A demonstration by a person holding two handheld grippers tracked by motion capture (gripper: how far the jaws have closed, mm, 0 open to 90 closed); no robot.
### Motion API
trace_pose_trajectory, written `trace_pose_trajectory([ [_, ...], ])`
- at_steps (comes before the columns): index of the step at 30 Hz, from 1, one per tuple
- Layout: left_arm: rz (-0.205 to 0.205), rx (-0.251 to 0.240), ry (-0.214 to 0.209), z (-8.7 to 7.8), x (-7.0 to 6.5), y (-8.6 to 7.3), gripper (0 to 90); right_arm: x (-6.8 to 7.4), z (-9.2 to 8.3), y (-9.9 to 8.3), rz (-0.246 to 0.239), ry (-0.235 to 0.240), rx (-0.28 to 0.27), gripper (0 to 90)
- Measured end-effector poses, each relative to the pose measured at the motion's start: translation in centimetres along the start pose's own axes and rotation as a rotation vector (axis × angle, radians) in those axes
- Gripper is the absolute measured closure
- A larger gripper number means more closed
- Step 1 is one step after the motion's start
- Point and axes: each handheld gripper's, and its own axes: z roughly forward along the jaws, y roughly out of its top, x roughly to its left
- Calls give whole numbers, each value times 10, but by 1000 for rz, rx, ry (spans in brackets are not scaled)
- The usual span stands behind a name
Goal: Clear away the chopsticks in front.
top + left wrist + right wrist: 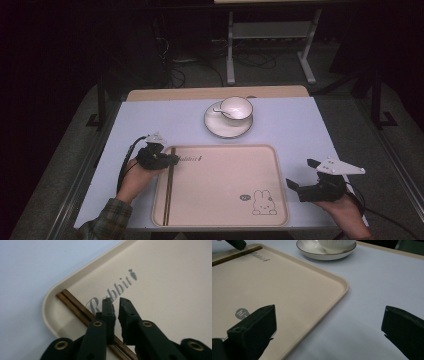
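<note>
A beige tray [220, 185] with a rabbit print lies at the table's front middle. A pair of dark wooden chopsticks [169, 190] lies flat inside it along the left rim. My left gripper [172, 160] hovers over their far end. In the left gripper view the chopsticks [75, 306] pass under the jaws of that gripper [116, 300], which stand almost together with a thin slit and nothing between them. My right gripper [300, 173] is wide open just off the tray's right edge, over the bare table [367, 290]. In the right gripper view it [329, 312] holds nothing.
Behind the tray, a white cup [236, 107] stands on a white saucer [220, 127] with a spoon [222, 112] beside it. The table's wooden far edge [215, 93] lies beyond. Metal frame legs [230, 50] and cables stand on the floor behind.
</note>
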Motion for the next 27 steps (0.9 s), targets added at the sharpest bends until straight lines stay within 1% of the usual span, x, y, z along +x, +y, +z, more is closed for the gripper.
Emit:
trace_pose_trajectory([
  [1, 5, -10, 11, -4, -2, -2, 766, 0, 0, 0, 0, 1, 1, 0],
  [4, 17, -50, 39, -17, -6, -7, 643, 0, 0, 0, 0, 1, 1, 0],
  [6, 15, -81, 43, -26, -8, -11, 558, 0, 0, 0, 2, 0, -2, 0],
  [9, 14, -114, 55, -36, -10, -17, 467, -1, -1, 0, 4, -2, -3, 0],
  [11, 11, -126, 64, -42, -11, -23, 414, -1, -1, 0, 2, -3, -4, 0],
  [14, 7, -130, 78, -47, -12, -33, 349, 0, -1, 0, 4, -1, -6, 0],
  [15, -3, -126, 92, -50, -12, -37, 333, 0, -1, 0, 2, 0, -7, 0],
  [17, -19, -126, 97, -53, -11, -44, 273, 0, -2, 0, 3, 1, -8, 0],
  [18, -19, -128, 102, -55, -11, -49, 248, 0, -2, 0, 4, 1, -7, 0],
  [20, -20, -129, 105, -59, -10, -57, 224, 0, -2, 0, 4, 2, -7, 0],
  [22, -23, -138, 106, -61, -10, -62, 205, 0, -2, 0, 3, 2, -7, 0],
  [24, -22, -134, 108, -63, -9, -66, 198, 1, -2, 0, 2, 2, -7, 0],
  [27, -32, -129, 119, -64, -7, -69, 196, 1, -2, 0, 0, 1, -9, 0],
])
